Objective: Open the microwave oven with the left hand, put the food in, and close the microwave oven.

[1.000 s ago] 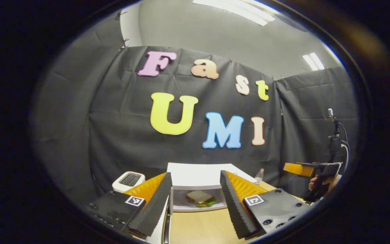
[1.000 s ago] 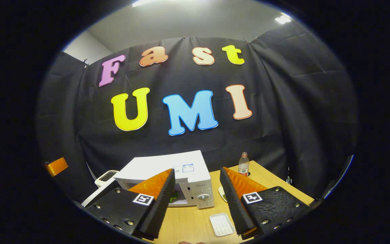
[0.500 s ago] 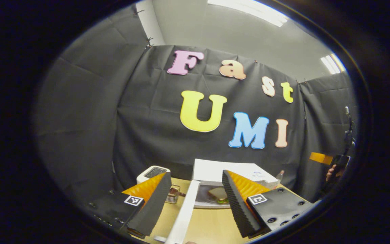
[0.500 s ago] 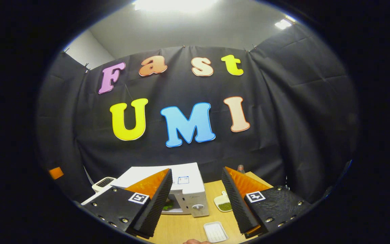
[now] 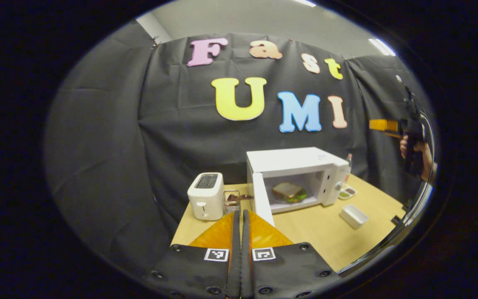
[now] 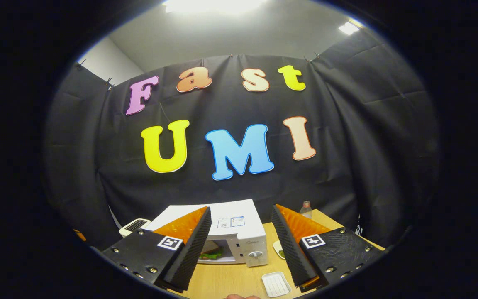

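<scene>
The left gripper [image 5: 241, 216] has just pulled back from the microwave oven [image 5: 297, 176], and its fingers are now pressed together on nothing. The sandwich [image 5: 288, 192] is sitting inside. The door [image 5: 262, 203] is hanging open, so closing comes next. The right gripper [image 6: 241, 226] is waiting with fingers apart, holding nothing.

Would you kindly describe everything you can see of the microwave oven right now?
The microwave oven is a white, boxy appliance standing upright on the wooden table, near the black cloth wall. Its door is hinged on its left side and swung wide open. Inside, a sandwich with green filling rests on the cavity floor. A control panel with a round knob runs down its right front. A white toaster stands to its left, apart from it.
</scene>
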A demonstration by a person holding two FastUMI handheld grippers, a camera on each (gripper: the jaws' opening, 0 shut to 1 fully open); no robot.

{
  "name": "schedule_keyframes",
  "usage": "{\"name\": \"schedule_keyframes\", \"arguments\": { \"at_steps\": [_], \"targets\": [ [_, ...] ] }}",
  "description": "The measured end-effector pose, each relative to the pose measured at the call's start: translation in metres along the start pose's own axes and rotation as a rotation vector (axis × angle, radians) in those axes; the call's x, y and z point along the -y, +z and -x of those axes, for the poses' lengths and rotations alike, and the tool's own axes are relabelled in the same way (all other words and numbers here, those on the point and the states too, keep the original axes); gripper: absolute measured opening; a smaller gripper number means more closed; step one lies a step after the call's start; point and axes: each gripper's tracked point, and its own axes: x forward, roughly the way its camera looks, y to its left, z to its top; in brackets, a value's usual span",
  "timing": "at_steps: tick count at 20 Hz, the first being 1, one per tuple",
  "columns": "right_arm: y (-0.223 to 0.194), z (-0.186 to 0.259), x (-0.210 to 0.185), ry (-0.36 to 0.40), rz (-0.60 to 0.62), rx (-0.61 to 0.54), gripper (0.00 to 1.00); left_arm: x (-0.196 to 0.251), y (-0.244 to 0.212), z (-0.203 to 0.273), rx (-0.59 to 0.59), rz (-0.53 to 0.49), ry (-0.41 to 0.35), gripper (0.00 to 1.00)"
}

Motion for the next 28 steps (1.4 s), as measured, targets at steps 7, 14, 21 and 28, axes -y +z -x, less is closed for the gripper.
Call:
{"name": "schedule_keyframes", "arguments": {
  "at_steps": [7,14,21,28],
  "targets": [
    [0.004,0.01,-0.015,-0.026,0.013,0.011,0.88,0.009,-0.059,0.005,-0.118,0.02,-0.136,0.06],
    [0.015,0.02,-0.004,-0.078,0.048,0.04,0.88,0.044,-0.063,0.003,-0.124,0.027,-0.264,0.09],
    [0.027,0.005,0.015,-0.042,0.076,0.065,0.89,0.116,-0.049,-0.015,-0.119,0.045,-0.311,0.09],
    [0.042,-0.011,0.03,0.044,0.087,0.094,0.88,0.183,-0.03,-0.043,-0.13,0.053,-0.343,0.06]
  ]
}}
